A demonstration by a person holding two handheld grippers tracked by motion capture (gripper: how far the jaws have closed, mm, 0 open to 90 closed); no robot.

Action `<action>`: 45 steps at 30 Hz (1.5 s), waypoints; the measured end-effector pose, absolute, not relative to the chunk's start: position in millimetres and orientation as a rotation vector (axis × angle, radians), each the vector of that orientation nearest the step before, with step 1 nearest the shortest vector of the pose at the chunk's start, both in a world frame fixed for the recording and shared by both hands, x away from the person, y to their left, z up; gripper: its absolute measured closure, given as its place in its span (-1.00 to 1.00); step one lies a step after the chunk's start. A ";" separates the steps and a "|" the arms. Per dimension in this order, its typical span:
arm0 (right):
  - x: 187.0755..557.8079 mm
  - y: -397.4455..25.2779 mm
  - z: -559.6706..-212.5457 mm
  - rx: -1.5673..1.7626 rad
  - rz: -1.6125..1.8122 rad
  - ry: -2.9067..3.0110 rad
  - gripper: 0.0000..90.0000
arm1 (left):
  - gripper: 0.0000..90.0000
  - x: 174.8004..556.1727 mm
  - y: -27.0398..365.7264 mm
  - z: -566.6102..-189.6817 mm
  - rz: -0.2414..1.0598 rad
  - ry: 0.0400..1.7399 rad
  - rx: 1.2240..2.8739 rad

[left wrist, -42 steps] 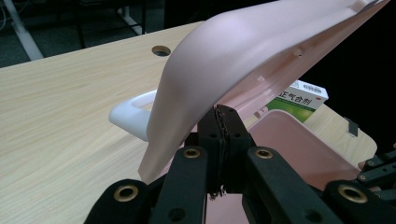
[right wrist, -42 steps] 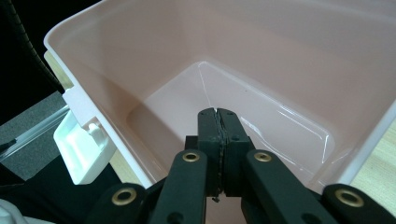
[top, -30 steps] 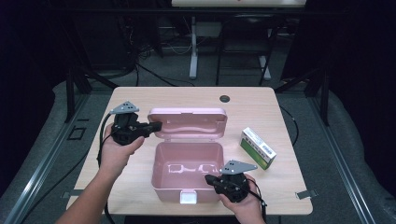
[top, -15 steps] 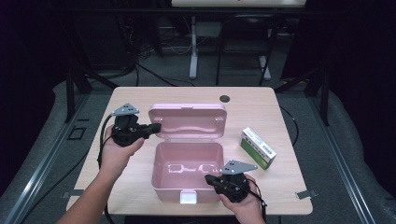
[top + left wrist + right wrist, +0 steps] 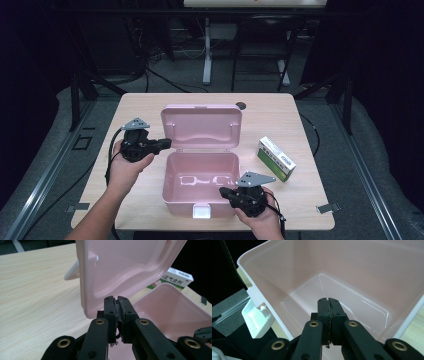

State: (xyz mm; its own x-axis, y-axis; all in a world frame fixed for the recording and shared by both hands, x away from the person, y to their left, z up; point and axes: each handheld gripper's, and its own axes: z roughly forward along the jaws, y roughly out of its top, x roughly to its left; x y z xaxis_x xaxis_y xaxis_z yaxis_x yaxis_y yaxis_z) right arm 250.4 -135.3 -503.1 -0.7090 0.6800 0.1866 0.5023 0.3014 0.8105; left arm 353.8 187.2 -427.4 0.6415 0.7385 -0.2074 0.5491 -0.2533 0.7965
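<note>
- Pink plastic box point(image 5: 200, 187) sits in the middle of the light wood table point(image 5: 310, 200), wide open, with its lid point(image 5: 201, 126) standing up at the back edge.
- White latch point(image 5: 202, 212) is on the box's front wall, facing the person.
- The left gripper point(image 5: 162, 144) is held out from the left side of the table, forearm angled in from the bottom left, wrist up off the wood. Jaws point right at the lid's lower left corner.
- In the left gripper view those jaws are pressed together, right up by the lid's point(image 5: 120, 270) edge; can't tell whether they touch it.
- The right gripper point(image 5: 226, 192) sits at the box's front right corner, hand tucked low near the table's near edge, jaws aimed left over the rim.
- The right gripper view shows its jaws pressed together too, nothing between them, looking down into the bare box point(image 5: 352, 280) interior.
- A green and white carton point(image 5: 276, 158) lies on the table just to the right of the box.
</note>
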 end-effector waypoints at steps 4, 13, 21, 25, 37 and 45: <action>250.4 -135.5 -503.2 1.092 1.371 2.373 0.97 | 0.90 354.5 189.5 -435.7 0.247 1.030 1.947; 250.3 -135.5 -503.3 1.090 1.372 2.373 0.97 | 0.86 353.6 189.3 -453.2 0.238 1.060 1.975; 250.8 -136.5 -503.5 1.092 1.385 2.376 0.98 | 0.96 354.0 190.3 -462.4 0.239 1.075 1.979; 250.1 -136.0 -503.7 1.089 1.376 2.369 0.98 | 0.97 353.4 191.0 -463.3 0.243 1.080 1.970; 249.9 -135.7 -503.6 1.094 1.382 2.366 0.96 | 0.95 351.8 193.1 -464.7 0.236 1.085 1.948; 251.7 -138.0 -498.8 1.108 1.406 2.369 0.78 | 0.83 349.5 200.0 -467.4 0.216 1.089 1.916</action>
State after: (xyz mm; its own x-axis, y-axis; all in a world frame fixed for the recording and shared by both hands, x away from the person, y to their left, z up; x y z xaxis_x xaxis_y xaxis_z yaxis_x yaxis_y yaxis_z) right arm 251.7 -138.0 -498.8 -0.7085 0.6726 0.2136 0.5098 0.2784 0.8140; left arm 349.5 200.0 -467.4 0.5975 0.7592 -0.2582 0.6029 -0.2129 0.7689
